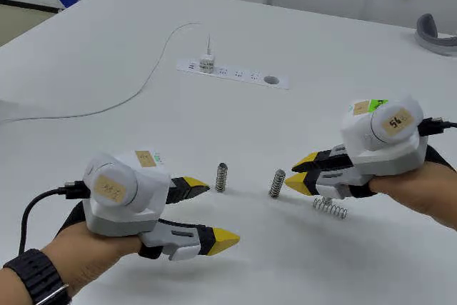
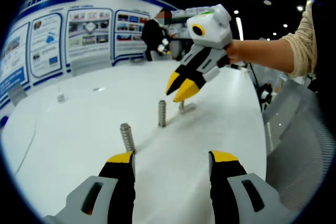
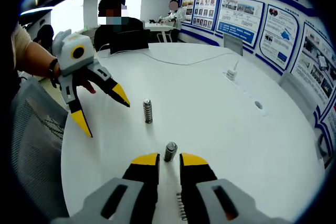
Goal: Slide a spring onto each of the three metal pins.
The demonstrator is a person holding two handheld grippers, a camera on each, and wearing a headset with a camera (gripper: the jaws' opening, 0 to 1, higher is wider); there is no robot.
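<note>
"On the white bench (image 1: 107, 41), where do the springs stand?"

"Two small grey metal coils stand upright near the middle, a little apart: the left upright spring (image 1: 221, 176) and the right upright spring (image 1: 277, 183). In the right gripper view each has a rounded metal top at its upper end, so each seems to sit on a pin. A third coil, the loose spring (image 1: 330, 208), lies flat on the bench just under the right tool."

"And the tools?"

"The grey, black and yellow-tipped left tool (image 1: 221, 212) is low at the near left, in a hand that wears a black wristband (image 1: 34, 273). Its jaws gape wide and hold nothing. The left upright spring is just beyond its upper tip. The matching right tool (image 1: 290, 176) points at the right upright spring from the right. Its tips are just beside that coil, and I cannot tell whether they touch it. Its jaws are parted by a narrow gap, with nothing between them."

"What do the gripper views add?"

"In the left gripper view the left upright spring (image 2: 126, 137) stands just past one jaw tip. The right upright spring (image 2: 162, 114) is farther off, with the right tool (image 2: 178, 88) tilted down close above it. In the right gripper view the right upright spring (image 3: 169, 151) rises straight ahead of the gap between the jaws. The loose spring (image 3: 181, 205) lies low between them."

"Anything else?"

"A white power strip (image 1: 232, 74) lies farther back, with a white plug (image 1: 207, 62) in it and a thin white cable (image 1: 143, 91) trailing off to the left."
</note>
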